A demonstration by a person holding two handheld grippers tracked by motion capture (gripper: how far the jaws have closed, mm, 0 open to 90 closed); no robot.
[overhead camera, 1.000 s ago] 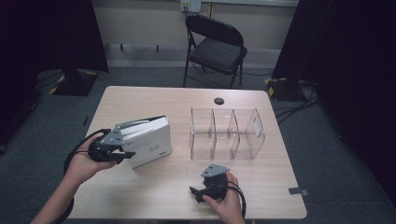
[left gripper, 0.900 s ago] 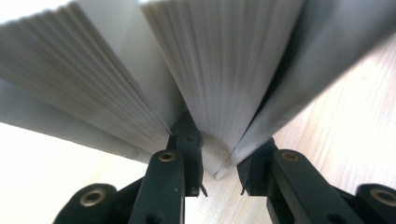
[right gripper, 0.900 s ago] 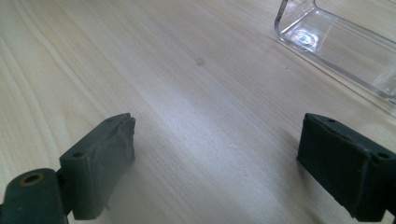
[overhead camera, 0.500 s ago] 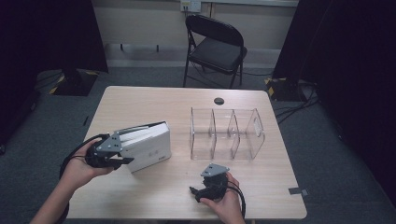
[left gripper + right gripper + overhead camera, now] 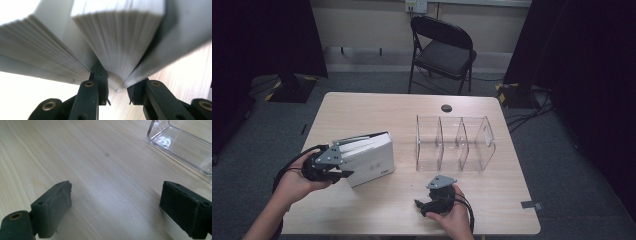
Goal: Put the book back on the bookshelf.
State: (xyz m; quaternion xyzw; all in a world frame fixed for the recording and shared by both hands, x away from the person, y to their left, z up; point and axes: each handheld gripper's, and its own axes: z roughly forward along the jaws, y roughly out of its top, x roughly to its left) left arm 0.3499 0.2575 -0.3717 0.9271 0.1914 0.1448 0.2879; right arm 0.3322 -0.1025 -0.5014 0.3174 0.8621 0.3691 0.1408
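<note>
The left gripper (image 5: 343, 172) and its clamped book (image 5: 368, 156) are shifted slightly toward seven o'clock — apparently for filing in the organizer (image 5: 455, 145) at three o'clock; the right gripper (image 5: 427, 206) is kept apart, idle.

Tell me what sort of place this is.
Probably a recording studio or lab room: dark curtains hang at both sides, a folding chair stands behind one bare wooden table, and cables trail across grey carpet.

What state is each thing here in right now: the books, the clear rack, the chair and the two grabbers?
Books: standing on the table, tilted, gripped.
Rack: upright, all compartments empty.
Chair: unfolded, nobody on it.
Left gripper: shut on the books' page edges.
Right gripper: open, low over bare table.
</note>
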